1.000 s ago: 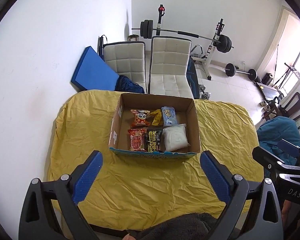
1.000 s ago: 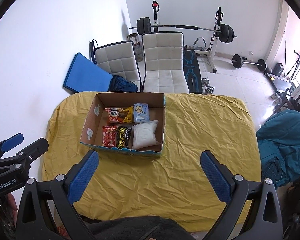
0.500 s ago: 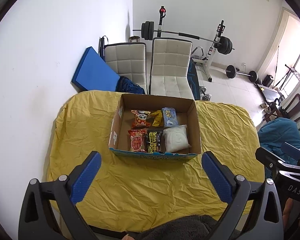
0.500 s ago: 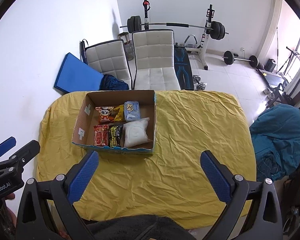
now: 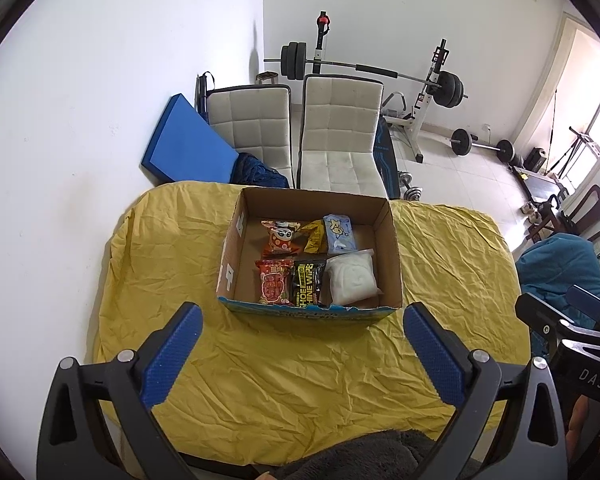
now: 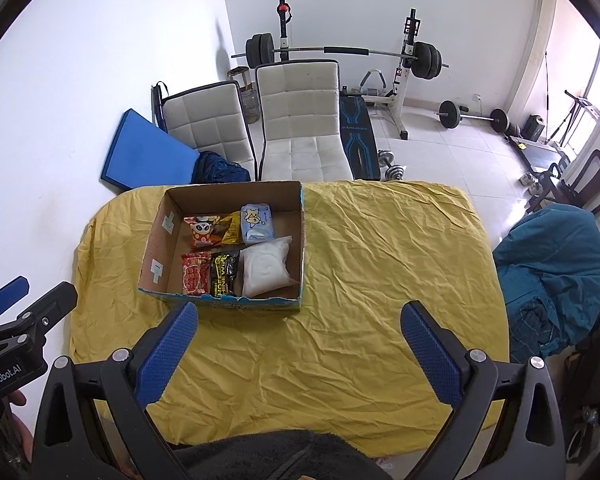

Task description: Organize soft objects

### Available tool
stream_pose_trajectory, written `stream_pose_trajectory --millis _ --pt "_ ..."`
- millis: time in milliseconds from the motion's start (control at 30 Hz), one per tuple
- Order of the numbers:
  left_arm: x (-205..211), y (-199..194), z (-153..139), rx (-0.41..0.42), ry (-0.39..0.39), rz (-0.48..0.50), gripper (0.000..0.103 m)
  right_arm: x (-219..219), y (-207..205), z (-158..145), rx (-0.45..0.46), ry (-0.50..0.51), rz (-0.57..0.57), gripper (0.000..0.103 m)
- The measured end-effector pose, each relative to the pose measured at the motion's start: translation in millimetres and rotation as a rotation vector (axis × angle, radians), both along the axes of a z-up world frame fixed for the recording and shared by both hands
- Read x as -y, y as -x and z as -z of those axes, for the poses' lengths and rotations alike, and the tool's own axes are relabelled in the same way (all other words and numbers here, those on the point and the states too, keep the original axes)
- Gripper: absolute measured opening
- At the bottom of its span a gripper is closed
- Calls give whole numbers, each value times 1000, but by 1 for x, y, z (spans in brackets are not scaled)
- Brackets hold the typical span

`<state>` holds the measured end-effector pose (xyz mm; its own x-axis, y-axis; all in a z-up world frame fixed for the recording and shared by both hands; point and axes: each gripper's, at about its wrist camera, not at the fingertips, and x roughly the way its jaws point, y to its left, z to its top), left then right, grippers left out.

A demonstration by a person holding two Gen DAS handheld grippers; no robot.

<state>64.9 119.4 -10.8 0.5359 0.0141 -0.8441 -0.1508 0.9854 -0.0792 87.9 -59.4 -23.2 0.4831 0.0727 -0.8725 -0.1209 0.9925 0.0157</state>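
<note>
An open cardboard box (image 5: 392, 248) (image 6: 156, 240) stands on the yellow-covered table (image 5: 300, 380) (image 6: 380, 280). Inside lie several soft packets: a red panda snack (image 5: 280, 237) (image 6: 201, 232), a yellow packet (image 5: 315, 236), a blue tissue pack (image 5: 340, 232) (image 6: 256, 220), a red packet (image 5: 274, 282) (image 6: 195, 274), a black wipes pack (image 5: 308, 282) (image 6: 224, 272) and a white bag (image 5: 352, 278) (image 6: 266, 266). My left gripper (image 5: 300, 352) is open and empty, held well above the table's near side. My right gripper (image 6: 298, 350) is open and empty, to the right of the box.
Two white chairs (image 5: 340, 136) and a blue mat (image 5: 184, 148) stand beyond the table. A weight bench with barbell (image 6: 380, 64) is farther back. A teal-covered seat (image 6: 556, 260) is at the right. A dark fleece cloth (image 6: 268, 456) lies at the near edge.
Both grippers have pulled back and risen a little, so the table and box look smaller. Both stay open and empty. The box contents have not moved.
</note>
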Motion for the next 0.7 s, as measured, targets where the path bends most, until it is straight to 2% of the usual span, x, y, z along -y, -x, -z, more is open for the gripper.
stream_pose_trajectory --millis 700 --pt "2 -2 7 -11 -4 -6 103 2 -4 5 2 15 7 103"
